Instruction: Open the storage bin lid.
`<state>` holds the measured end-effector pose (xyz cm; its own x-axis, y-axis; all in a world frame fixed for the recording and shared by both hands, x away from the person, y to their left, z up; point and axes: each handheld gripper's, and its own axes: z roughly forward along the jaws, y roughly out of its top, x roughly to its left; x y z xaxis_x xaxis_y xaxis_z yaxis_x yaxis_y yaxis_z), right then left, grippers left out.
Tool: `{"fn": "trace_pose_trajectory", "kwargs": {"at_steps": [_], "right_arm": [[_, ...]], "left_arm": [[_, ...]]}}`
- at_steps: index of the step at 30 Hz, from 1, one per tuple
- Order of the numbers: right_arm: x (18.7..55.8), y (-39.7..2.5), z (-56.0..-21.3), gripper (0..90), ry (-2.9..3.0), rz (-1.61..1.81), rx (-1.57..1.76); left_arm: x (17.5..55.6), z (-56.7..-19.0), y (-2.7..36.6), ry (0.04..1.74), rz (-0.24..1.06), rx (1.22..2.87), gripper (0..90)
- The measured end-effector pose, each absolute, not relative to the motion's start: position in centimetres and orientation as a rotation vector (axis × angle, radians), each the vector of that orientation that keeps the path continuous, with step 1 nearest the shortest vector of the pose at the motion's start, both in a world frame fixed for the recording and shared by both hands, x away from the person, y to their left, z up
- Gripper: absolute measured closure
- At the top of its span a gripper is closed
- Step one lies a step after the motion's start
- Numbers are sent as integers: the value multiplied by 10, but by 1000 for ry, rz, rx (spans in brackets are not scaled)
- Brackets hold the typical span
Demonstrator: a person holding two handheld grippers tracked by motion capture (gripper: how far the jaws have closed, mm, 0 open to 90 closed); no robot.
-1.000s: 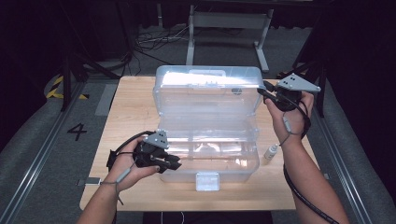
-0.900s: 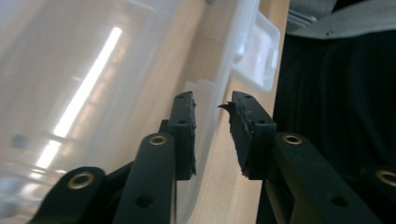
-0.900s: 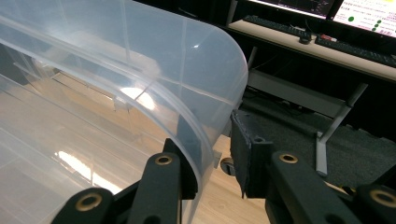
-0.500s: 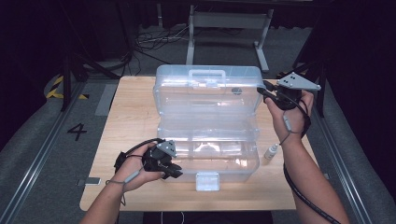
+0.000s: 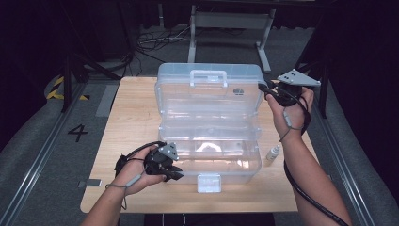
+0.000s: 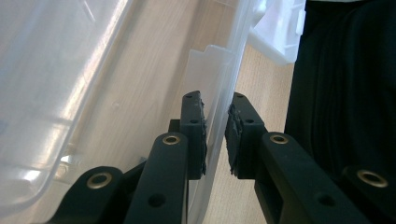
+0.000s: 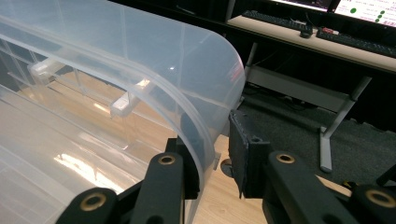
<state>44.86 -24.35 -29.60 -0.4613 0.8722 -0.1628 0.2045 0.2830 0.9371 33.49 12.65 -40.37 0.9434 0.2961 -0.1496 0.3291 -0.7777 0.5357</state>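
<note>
A clear plastic toolbox stands on the wooden table with its lid swung up and back. At the front left corner of the box, my left gripper straddles the wall. In the left gripper view its jaws sit either side of the thin clear wall, and a small gap still shows. My right gripper is at the lid's upper right edge. Its jaws sit astride the curved lid rim, with a gap at the right pad.
A small white bottle stands on the table just right of the box. The box's white latch hangs at its front. A metal stand and cables lie beyond the far edge. The floor at left is marked with a 4.
My left gripper has slid nearer and slightly right along the box's front left corner. The right gripper and the lid have stayed still.
</note>
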Motion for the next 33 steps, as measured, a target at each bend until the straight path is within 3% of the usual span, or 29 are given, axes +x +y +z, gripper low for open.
{"fn": "trace_pose_trajectory", "kwargs": {"at_steps": [33], "right_arm": [[484, -238, -297, 802, 1836, 1184, 1054]], "left_arm": [[337, -410, 127, 446, -94, 2510, 786]]}}
